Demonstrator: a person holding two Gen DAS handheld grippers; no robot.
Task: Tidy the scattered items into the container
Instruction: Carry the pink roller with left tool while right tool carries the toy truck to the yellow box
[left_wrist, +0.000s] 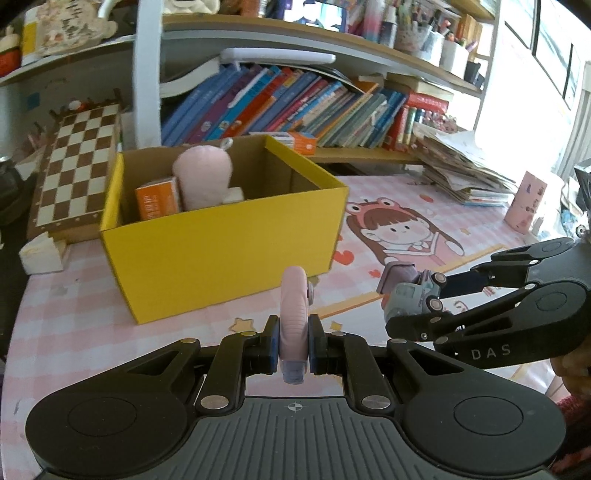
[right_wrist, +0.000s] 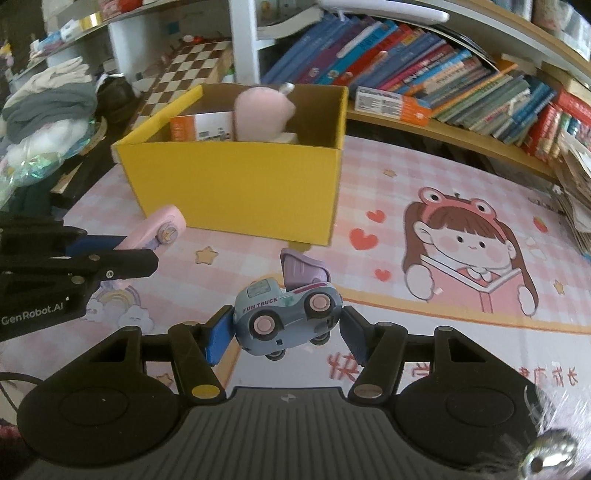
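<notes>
I am carrying two toys toward the open yellow cardboard box (left_wrist: 221, 236) on the pink cartoon-printed counter (right_wrist: 424, 177). My left tongs (left_wrist: 293, 341) are pinching a flat pink plastic tape-roller gadget (left_wrist: 293, 314) edge-up. My right tongs (right_wrist: 286, 334) are gripping a small pale-blue toy dump truck (right_wrist: 286, 315) by its ends, keeping it clear of the counter. Both sit just short of the box's near wall.
</notes>
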